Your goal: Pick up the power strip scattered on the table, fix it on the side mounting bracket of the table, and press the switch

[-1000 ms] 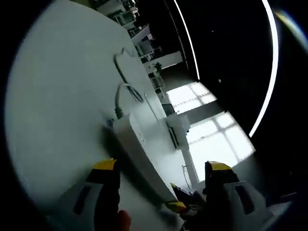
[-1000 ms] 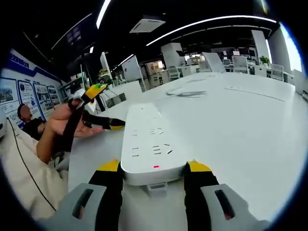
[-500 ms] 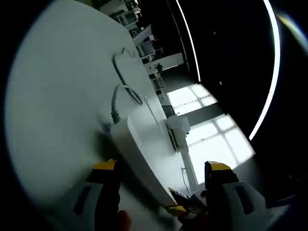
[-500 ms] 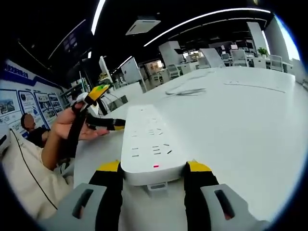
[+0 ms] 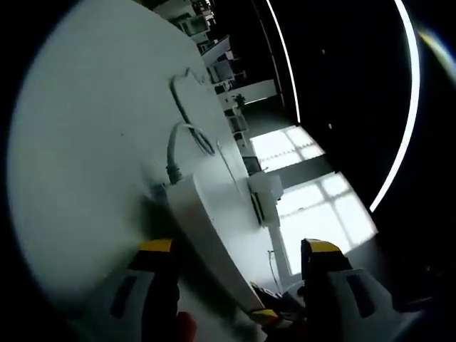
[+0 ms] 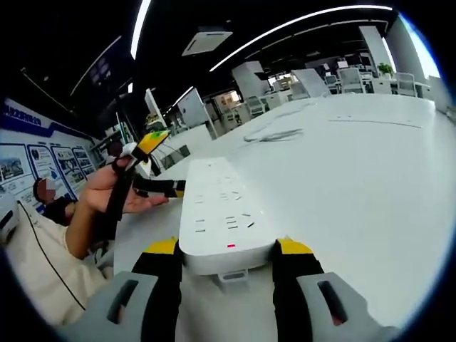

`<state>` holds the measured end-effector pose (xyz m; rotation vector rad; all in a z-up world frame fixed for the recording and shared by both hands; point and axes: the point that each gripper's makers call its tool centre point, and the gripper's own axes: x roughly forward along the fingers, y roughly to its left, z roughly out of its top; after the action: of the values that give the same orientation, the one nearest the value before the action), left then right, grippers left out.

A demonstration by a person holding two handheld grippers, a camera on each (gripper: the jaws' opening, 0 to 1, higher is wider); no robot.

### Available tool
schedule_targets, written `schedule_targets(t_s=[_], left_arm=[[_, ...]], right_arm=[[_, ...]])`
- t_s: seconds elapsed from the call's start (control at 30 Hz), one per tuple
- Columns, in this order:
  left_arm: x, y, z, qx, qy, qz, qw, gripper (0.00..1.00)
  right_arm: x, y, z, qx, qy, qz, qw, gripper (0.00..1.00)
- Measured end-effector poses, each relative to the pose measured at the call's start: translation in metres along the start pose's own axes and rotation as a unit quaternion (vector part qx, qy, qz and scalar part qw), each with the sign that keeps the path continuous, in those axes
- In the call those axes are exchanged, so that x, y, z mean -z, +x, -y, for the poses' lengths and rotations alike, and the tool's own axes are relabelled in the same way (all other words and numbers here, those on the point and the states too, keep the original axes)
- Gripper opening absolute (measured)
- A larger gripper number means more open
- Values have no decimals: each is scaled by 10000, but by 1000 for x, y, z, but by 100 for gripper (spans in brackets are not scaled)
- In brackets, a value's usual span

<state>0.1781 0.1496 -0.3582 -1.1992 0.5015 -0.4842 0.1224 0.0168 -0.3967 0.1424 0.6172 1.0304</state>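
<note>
The white power strip [image 6: 221, 214] lies lengthwise in front of me over the white table [image 6: 356, 185], with a small red mark on its near end. My right gripper [image 6: 226, 251] is shut on that near end, one yellow-tipped jaw on each side. A hand holds my left gripper [image 6: 162, 164] just left of the strip, jaws apart, its lower tip close to the strip's left edge. In the left gripper view the power strip [image 5: 203, 228] shows edge-on, running between the open jaws of my left gripper [image 5: 239, 249]. Its white cable [image 5: 177, 146] curls away over the table [image 5: 85, 157].
A loose grey cable [image 6: 274, 134] lies far off on the table. A white boxy fitting [image 5: 260, 196] sits at the table's edge. A person's arm and sleeve [image 6: 43, 263] are at the left. Chairs and desks stand in the background.
Both views have shifted slightly. The left gripper and its hand have risen a little beside the strip. The right gripper's hold on the strip is unchanged.
</note>
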Motion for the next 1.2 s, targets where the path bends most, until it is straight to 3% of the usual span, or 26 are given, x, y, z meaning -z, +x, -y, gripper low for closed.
schedule_targets(t_s=[1.2], left_arm=[[-7,16,-12,-244,-732,119,9969,61]], right_arm=[[1,0,-2,7,-19,-7,10000,46]])
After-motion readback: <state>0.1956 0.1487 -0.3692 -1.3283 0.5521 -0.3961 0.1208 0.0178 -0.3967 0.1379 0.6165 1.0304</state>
